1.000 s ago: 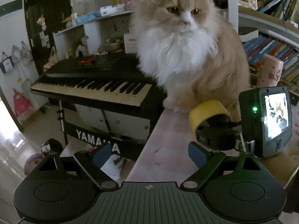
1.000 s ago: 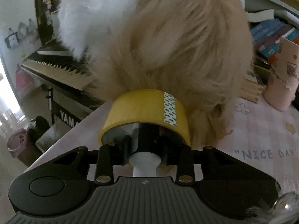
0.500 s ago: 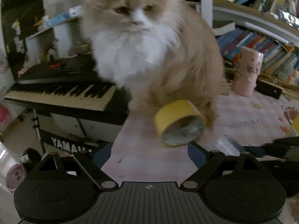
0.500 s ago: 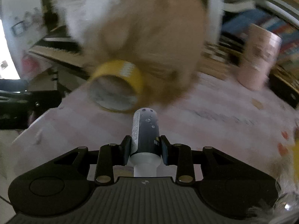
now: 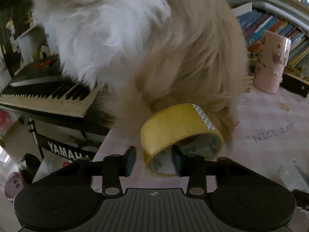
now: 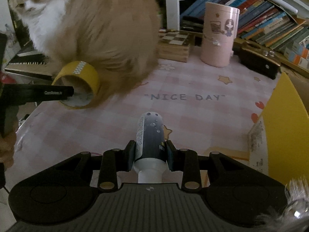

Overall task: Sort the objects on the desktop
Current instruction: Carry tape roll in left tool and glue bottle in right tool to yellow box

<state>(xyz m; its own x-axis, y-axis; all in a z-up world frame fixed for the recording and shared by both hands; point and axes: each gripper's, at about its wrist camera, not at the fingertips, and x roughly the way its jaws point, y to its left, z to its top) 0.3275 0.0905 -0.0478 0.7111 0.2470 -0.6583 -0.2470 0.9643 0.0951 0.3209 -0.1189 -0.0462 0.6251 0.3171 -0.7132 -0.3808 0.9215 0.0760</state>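
A yellow tape roll [image 5: 173,123] stands on edge on the pink tablecloth, against a fluffy cat [image 5: 154,48]. My left gripper [image 5: 153,159] is open around the roll's near wall: the right finger [image 5: 176,161] is inside the core, the left finger [image 5: 130,159] is outside, not touching. In the right wrist view the roll [image 6: 81,73] is at the left with the left finger [image 6: 56,92] reaching into it. My right gripper [image 6: 149,155] is shut on a dark blue bottle [image 6: 150,133] with a white cap, held above the table.
The cat [image 6: 92,29] sits at the table's back left corner. A pink cup [image 6: 219,34] and a wooden chessboard box [image 6: 173,46] stand at the back. A yellow box [image 6: 283,127] is at the right. A keyboard [image 5: 48,94] lies beyond the table's left edge [image 5: 102,148].
My left gripper moved forward onto the tape roll and narrowed, one finger now inside the core. My right gripper drew back and right with the bottle, away from the roll.
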